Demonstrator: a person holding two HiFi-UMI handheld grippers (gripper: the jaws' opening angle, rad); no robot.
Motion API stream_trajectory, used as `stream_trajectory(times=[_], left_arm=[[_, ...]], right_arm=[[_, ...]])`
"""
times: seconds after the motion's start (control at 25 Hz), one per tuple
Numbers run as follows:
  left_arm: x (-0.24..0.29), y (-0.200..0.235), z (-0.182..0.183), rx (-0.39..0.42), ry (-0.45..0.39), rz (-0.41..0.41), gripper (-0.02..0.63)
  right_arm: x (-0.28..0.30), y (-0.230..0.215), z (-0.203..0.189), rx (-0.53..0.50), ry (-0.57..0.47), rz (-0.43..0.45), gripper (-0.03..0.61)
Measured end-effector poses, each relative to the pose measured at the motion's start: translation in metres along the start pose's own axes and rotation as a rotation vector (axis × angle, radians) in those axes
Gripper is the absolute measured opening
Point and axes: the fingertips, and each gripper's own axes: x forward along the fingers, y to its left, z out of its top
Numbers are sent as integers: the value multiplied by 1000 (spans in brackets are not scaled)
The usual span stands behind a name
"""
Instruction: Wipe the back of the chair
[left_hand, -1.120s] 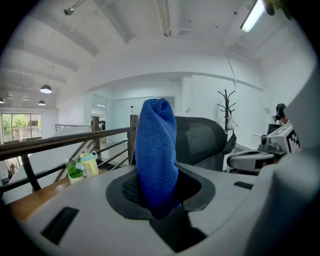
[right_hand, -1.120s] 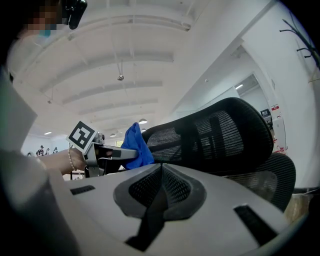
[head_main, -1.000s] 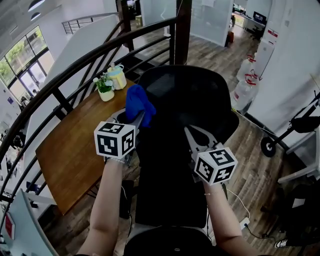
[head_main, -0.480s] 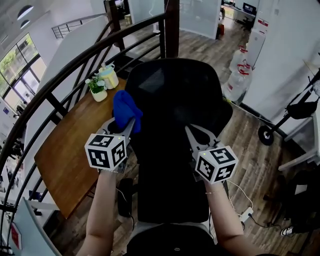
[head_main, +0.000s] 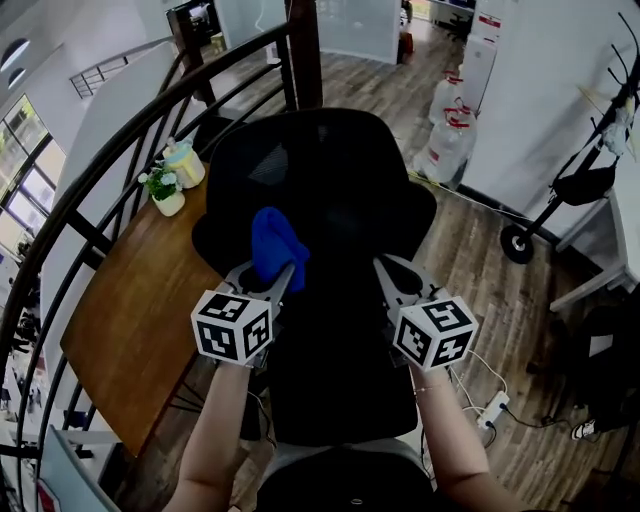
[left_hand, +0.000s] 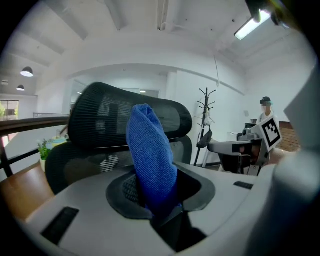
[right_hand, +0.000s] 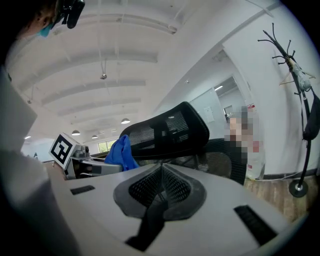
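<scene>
Your left gripper (head_main: 272, 284) is clamped on the blue cloth (head_main: 275, 243). In the left gripper view the jaws are nearly together, with the cloth (left_hand: 150, 160) pinched at its lower end and the rest standing up from them in a thick, rounded fold. Your right gripper (head_main: 391, 272) holds nothing. In the right gripper view its jaws (right_hand: 161, 172) meet in a closed seam, with only the ribbed pads showing and no gap between them.

The black mesh chair (head_main: 330, 180) lies directly under and ahead of both grippers. In the head view the two grippers sit over it side by side, the left near its left edge and the right near its right edge, with the dark middle of the chair between them. The cloth rises over the wide part of the chair, just below the curved headrest. You cannot tell from any view whether the cloth touches the mesh. In the left gripper view the headrest (left_hand: 100, 115) spans the picture behind the cloth. In the right gripper view the same headrest (right_hand: 170, 132) stands ahead of the closed jaws, with the cloth (right_hand: 120, 152) off to its left.

To your left, a wooden table (head_main: 130, 320) stands against a dark curved railing (head_main: 110, 160). A small potted plant (head_main: 163, 190) sits at the table's far corner.
</scene>
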Motion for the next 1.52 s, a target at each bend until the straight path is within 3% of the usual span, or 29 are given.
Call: stream_trajectory(times=[0.52,0.72,0.96,1.52], left_arm=[[115,-125,-12,58,103,-319,121],[150,-157,-14,91,136,-385,121],[187,-175,-21,88,172,-420,121],[216,-143,-36,40,237,-337,121]], right_arm=[[-24,-75,-8,11,18,-149,28],[-33,-99,-14,42,22,-194,28],[-31,-123,-23,63,38,-228,28],[-9,-130,-47,125,71,-207,28]])
